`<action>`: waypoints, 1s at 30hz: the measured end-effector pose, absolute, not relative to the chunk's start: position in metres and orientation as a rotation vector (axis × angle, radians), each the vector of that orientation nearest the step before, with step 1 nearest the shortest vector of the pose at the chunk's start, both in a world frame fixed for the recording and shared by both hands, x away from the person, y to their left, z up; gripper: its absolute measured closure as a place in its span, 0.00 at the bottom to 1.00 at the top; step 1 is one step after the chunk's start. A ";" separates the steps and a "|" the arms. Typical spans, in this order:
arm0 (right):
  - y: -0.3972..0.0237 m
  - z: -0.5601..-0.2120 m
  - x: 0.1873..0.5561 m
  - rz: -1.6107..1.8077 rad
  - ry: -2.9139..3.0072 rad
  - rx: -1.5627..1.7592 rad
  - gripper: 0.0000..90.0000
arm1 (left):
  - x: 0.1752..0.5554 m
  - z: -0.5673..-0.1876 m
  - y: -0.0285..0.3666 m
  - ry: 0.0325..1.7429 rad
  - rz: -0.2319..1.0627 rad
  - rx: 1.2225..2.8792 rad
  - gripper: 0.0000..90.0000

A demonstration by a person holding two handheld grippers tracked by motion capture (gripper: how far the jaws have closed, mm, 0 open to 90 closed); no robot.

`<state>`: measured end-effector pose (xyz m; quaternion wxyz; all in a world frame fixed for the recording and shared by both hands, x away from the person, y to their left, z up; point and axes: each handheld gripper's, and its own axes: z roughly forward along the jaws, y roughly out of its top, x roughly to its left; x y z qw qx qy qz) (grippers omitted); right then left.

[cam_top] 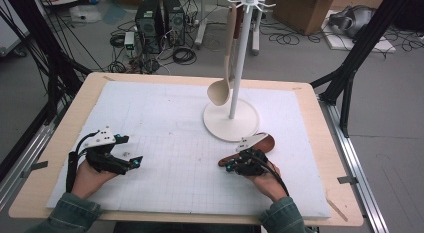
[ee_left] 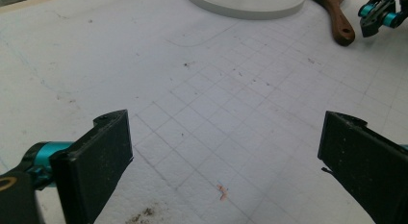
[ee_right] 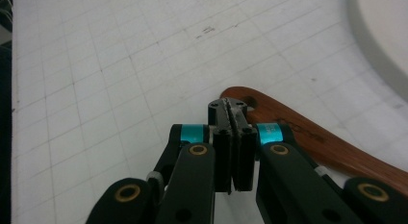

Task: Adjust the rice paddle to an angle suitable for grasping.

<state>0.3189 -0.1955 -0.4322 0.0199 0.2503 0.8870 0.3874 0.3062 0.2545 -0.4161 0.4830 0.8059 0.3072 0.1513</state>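
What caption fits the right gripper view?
Shut right gripper poised above the dark brown wooden spoon's handle on gridded white mat.

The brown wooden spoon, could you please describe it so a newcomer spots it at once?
Find the white stand with its round base on the white mat. The brown spoon lies flat beside that base, by the right gripper. Unlike the pale spoon hanging from the stand, it is dark reddish-brown.

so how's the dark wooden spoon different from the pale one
The dark wooden spoon lies flat on the white mat, beside the rack's base; the pale spoon hangs from the white rack, bowl downward. The dark one is reddish brown, the hanging one cream. Both are long-handled.
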 end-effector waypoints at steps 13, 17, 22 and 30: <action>-0.257 -0.415 0.336 1.149 2.584 0.981 1.00 | 0.306 -0.416 0.253 0.749 0.366 1.962 0.06; -0.276 -0.417 0.345 1.128 2.521 1.068 1.00 | 0.306 -0.416 0.253 0.747 0.366 1.966 0.06; -0.284 -0.421 0.351 1.104 2.496 1.122 1.00 | 0.306 -0.416 0.254 0.750 0.363 1.962 0.06; -0.283 -0.427 0.352 1.060 2.502 1.130 1.00 | 0.306 -0.417 0.253 0.750 0.361 1.961 0.06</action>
